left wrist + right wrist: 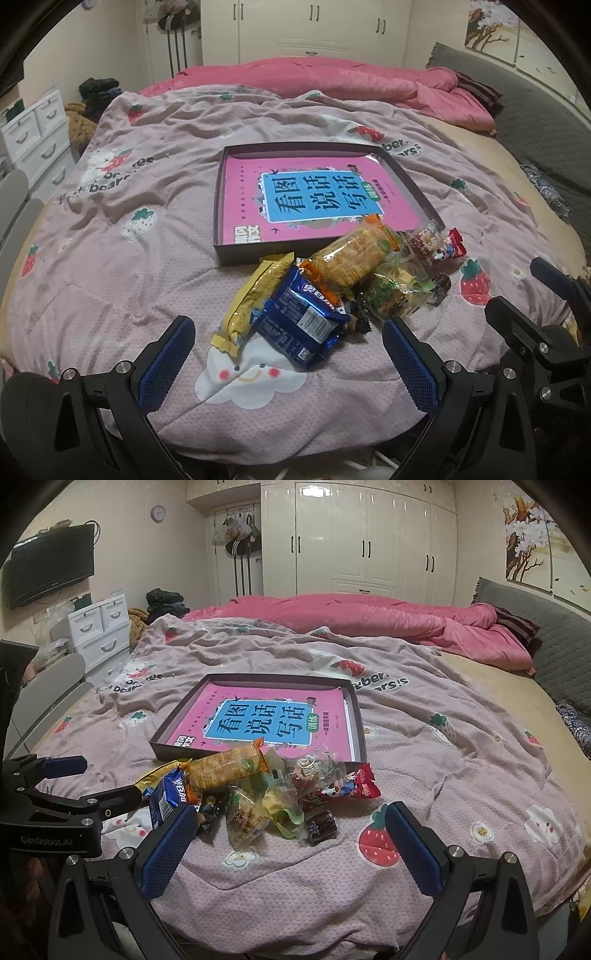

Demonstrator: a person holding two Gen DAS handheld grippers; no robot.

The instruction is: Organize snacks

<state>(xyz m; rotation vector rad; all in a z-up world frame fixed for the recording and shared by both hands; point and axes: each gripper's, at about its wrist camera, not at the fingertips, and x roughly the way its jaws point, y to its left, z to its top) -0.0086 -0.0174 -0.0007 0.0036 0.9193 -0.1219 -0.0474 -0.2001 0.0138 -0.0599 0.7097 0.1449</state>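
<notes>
On the pink strawberry blanket a yellow snack pack lies far left in the pile, touching a blue cookie pack, then an orange cracker pack and a red candy bag. Behind them sits a flat box (a pink book inside). The left gripper and the right gripper both hover wide apart, holding nothing.
</notes>
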